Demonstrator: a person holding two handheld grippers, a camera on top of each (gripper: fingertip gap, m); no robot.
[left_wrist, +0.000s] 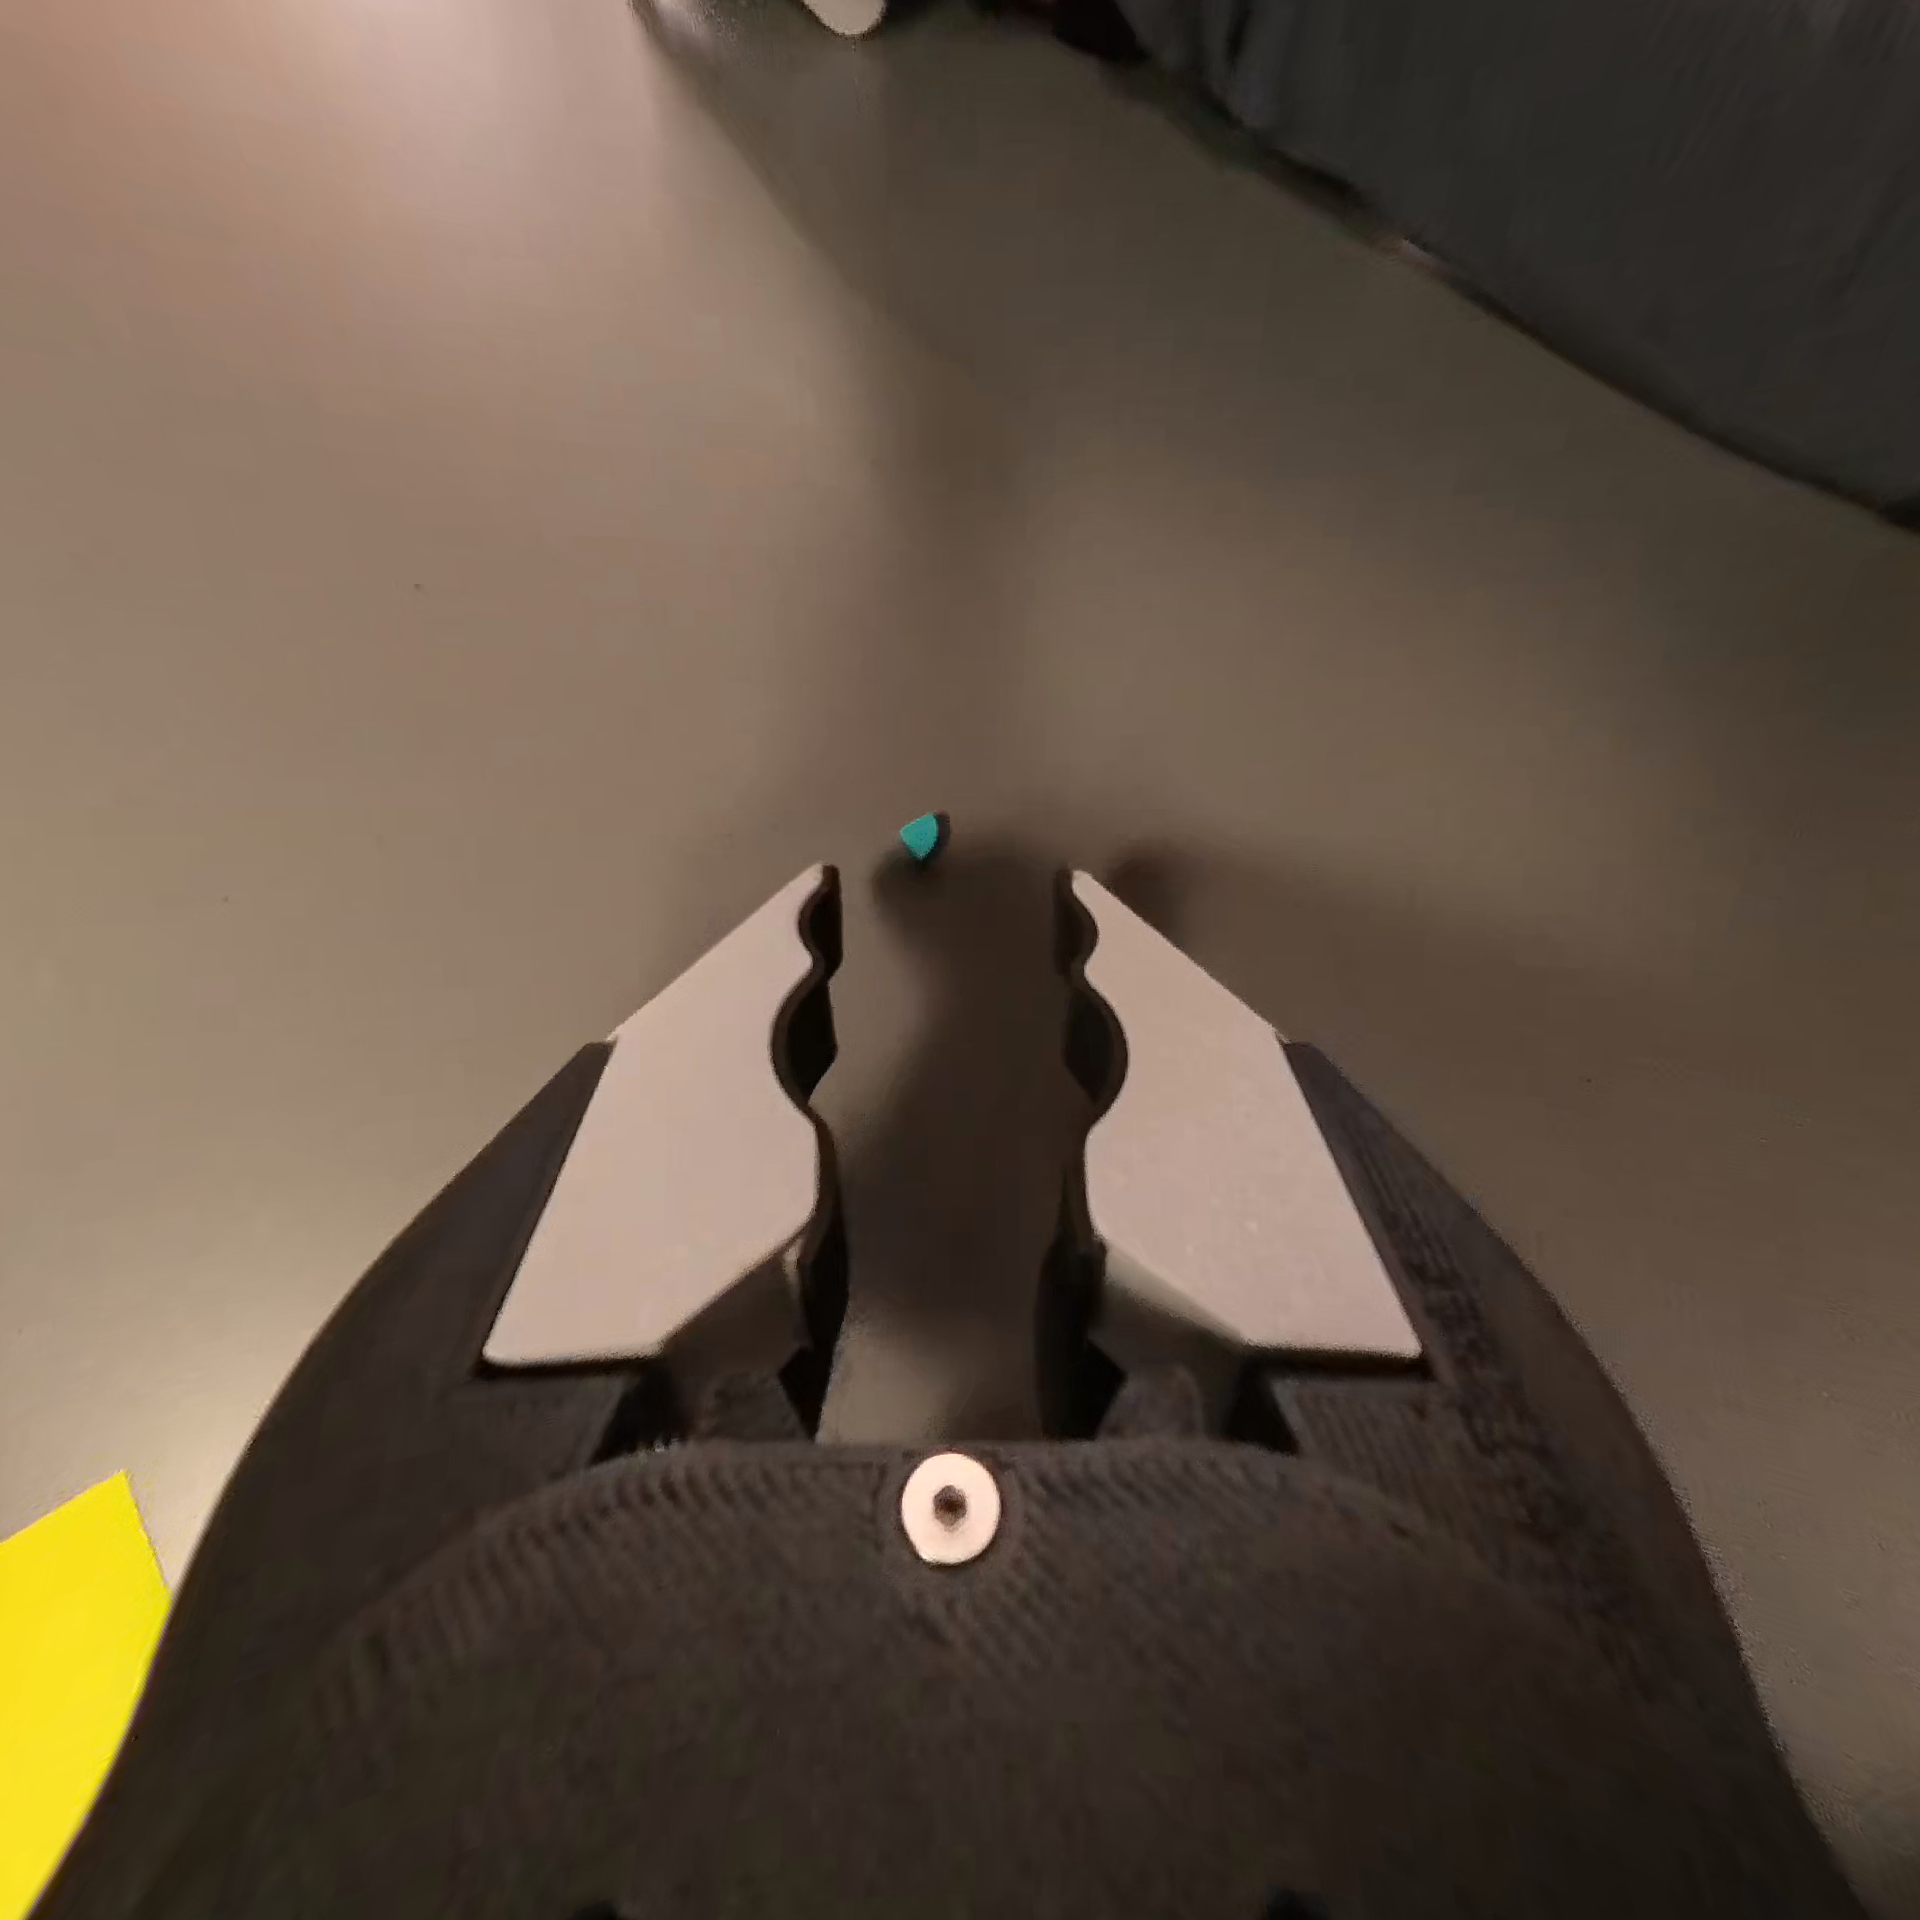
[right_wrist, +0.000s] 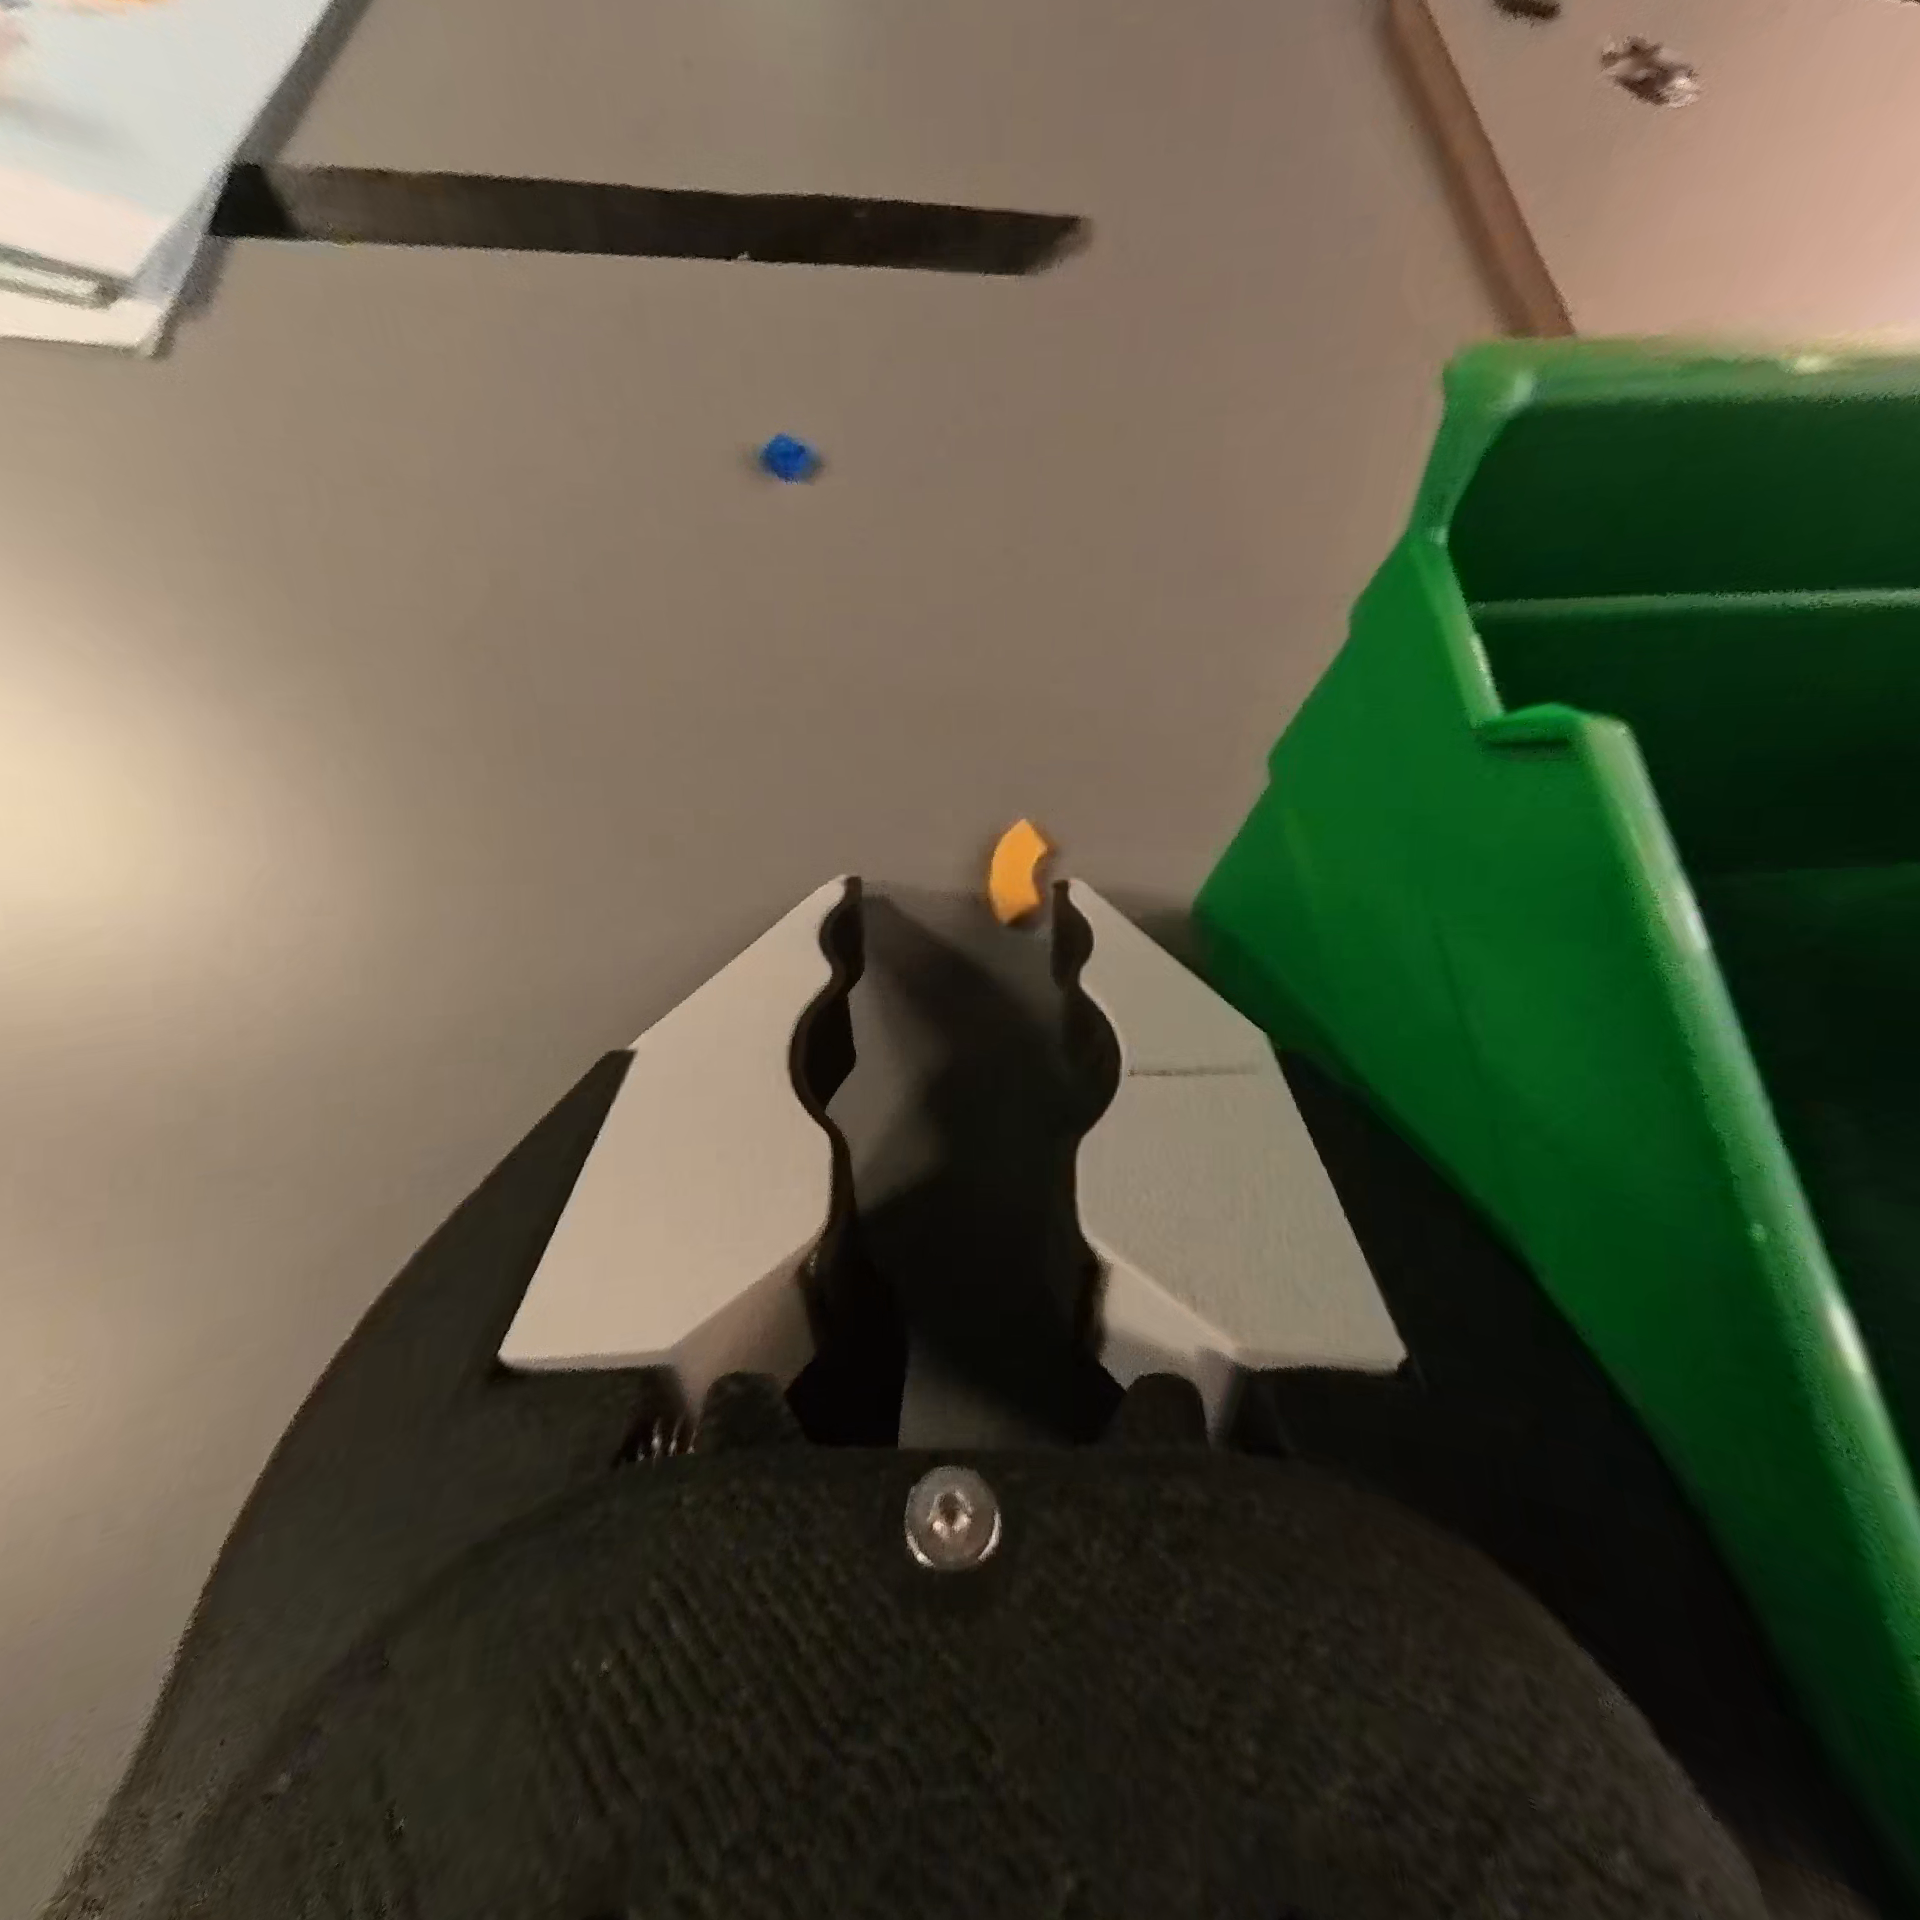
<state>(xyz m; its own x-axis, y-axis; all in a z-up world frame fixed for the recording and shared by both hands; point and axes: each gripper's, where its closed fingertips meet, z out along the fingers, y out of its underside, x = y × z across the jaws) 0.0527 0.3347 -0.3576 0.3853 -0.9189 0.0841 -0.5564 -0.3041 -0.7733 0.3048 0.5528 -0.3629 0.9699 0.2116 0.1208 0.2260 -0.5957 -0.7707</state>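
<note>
Left gripper (left_wrist: 943, 878): black body, grey fingers, jaws released with a clear gap, nothing between them. Teal piece (left_wrist: 921, 837) lies on the grey tabletop (left_wrist: 416, 520) just beyond the fingertips, slightly nearer the left finger, not touching either. Yellow sheet (left_wrist: 73, 1683) shows at the lower left edge of the left wrist view. Dark fabric (left_wrist: 1662, 208) fills the upper right corner there; a white object (left_wrist: 847, 12) is cut off at the top edge, too blurred to identify.

Right gripper (right_wrist: 956, 883): same build, jaws released, empty. Orange curved piece (right_wrist: 1013, 871) rests on the tabletop at the tip of the right finger, just beside it; contact cannot be told. Green bin (right_wrist: 1403, 1039) stands close to the right of the fingers, open top showing an inner divider. Blue piece (right_wrist: 788, 458) lies well ahead, apart from the rest. Black strip (right_wrist: 644, 220) runs across the tabletop farther back. Pale papers (right_wrist: 94, 156) occupy the upper left corner.
</note>
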